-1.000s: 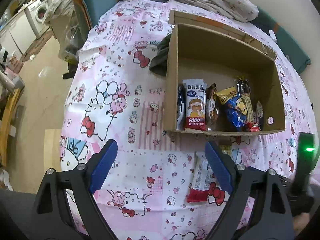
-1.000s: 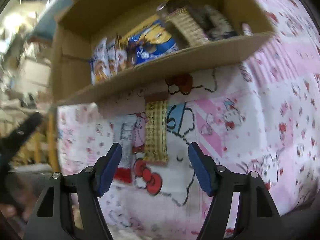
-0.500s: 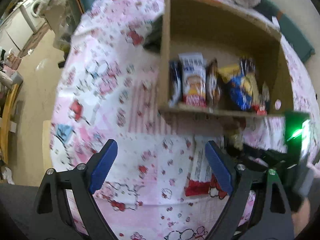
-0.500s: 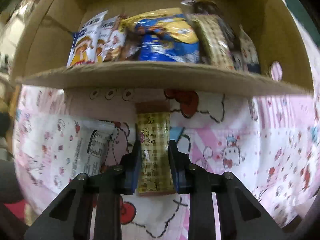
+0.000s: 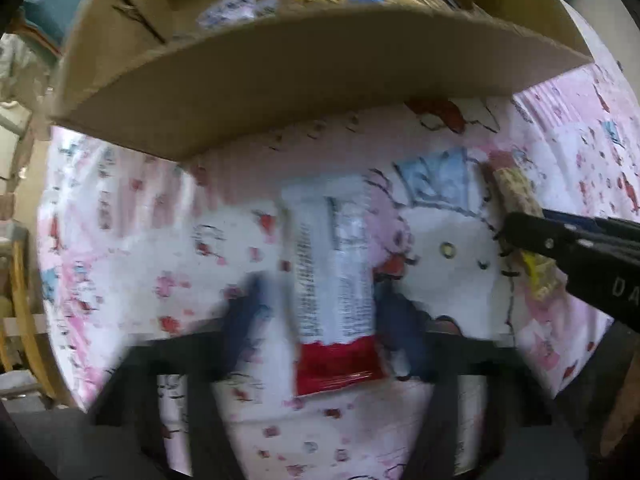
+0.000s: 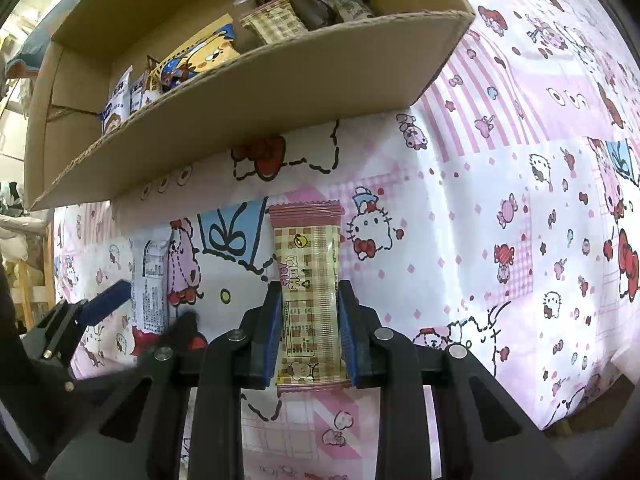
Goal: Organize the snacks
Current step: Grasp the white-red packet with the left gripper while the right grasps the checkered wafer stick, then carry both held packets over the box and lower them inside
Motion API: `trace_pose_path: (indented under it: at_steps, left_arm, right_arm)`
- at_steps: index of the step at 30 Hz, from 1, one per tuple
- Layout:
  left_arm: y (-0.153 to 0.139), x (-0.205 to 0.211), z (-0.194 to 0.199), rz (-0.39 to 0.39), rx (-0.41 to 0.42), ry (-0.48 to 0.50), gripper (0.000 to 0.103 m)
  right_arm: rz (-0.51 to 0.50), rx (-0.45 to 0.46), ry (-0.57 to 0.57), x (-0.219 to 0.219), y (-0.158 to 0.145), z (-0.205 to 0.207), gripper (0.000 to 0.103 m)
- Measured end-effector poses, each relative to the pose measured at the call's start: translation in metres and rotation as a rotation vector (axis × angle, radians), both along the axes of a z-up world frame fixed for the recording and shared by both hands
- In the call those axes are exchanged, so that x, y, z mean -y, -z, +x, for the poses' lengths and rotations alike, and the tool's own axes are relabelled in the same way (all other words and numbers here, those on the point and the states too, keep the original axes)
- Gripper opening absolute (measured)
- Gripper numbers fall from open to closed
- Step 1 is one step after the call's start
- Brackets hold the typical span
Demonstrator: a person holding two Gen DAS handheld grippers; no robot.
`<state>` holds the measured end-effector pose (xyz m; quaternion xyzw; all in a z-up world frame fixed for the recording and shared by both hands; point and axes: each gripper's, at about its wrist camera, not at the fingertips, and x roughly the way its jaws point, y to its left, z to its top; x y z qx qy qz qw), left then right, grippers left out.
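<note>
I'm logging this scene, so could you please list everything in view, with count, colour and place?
cardboard box: one, brown, on the cloth above both loose bars
snack packets: several, mixed colours, standing inside the box
checked wafer bar: one, cream and brown, flat on the cloth
white bar: one, white with red end, flat on the cloth
tablecloth: one, pink and white cartoon print
right claw: one, black with blue pads, shut on the wafer bar
left claw: one, blurred, closing around the white bar

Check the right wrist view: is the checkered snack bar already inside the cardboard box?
No. The checkered snack bar lies on the patterned cloth in front of the cardboard box, clamped in the right gripper.
</note>
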<state>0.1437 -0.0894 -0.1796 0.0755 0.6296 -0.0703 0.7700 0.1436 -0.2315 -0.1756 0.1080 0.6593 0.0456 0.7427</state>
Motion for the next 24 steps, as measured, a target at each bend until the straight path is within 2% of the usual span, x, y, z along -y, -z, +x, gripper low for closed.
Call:
trace_pose_path:
  at_steps: [4,10,15,24]
  left_arm:
    - [-0.006,-0.021,0.001,0.046,-0.019,-0.067,0.026]
    - [-0.014,-0.047,0.001,0.041,-0.01,-0.161,0.026]
    - [-0.026,-0.061,-0.004,0.03,0.01,-0.201,0.026]
    - [-0.044,-0.066,-0.029,-0.001,0.039,-0.238,0.026]
  right_arm:
    - [-0.022,-0.001,-0.019,-0.011,0.001,0.01,0.028]
    - [-0.016,0.002,-0.025,-0.037,0.003,0.003,0.028]
    - [0.009,0.002,-0.049,-0.051,-0.003,-0.003,0.028]
    - [0.103,0.059,-0.069,-0.076,-0.034,-0.015,0.028]
